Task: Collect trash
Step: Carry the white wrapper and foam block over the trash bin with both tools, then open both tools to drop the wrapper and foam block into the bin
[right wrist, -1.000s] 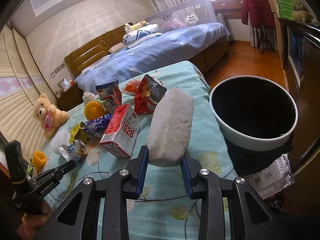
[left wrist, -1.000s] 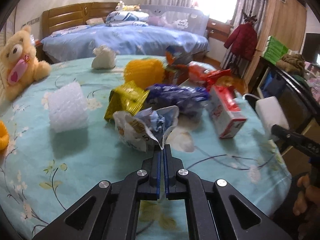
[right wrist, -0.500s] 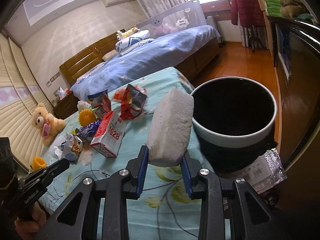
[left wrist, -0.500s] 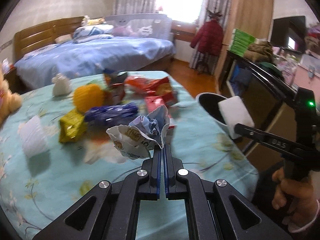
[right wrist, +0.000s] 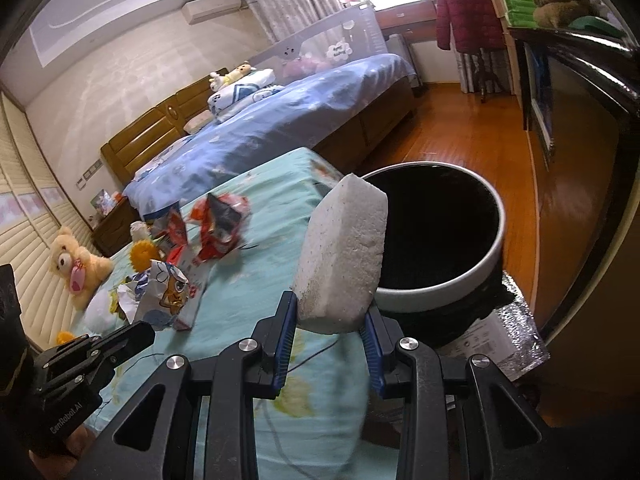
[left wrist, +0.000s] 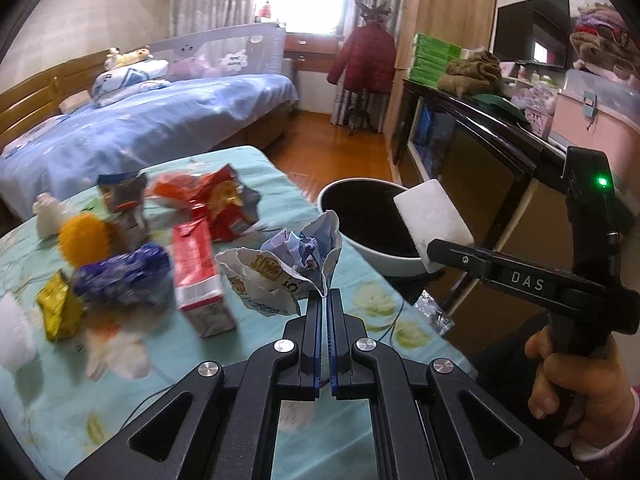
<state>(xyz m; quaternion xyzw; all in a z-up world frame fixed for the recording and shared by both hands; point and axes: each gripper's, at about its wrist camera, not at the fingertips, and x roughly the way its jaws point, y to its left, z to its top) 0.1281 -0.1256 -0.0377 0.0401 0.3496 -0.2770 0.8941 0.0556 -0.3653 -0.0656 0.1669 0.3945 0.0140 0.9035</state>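
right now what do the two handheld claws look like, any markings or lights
Both are black plastic with angular cut-out arms, silver bolts and blue ribbed pads. The left claw carries white "GenRobot.AI" lettering on its side. The right claw reads "DAS" in white and shows a lit green light on its upright body. A pink cuff edges the right hand.

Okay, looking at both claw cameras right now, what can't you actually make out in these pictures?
- Inside of the bin: both views show only black, so its contents are unknown.
- Red carton and the wrappers behind it: left wrist view, motion blur smears the print.
- Foam block: right wrist view, its underside is hidden by the right claw.
- Crumpled wrapper: the pinched edge is hidden inside the left claw.
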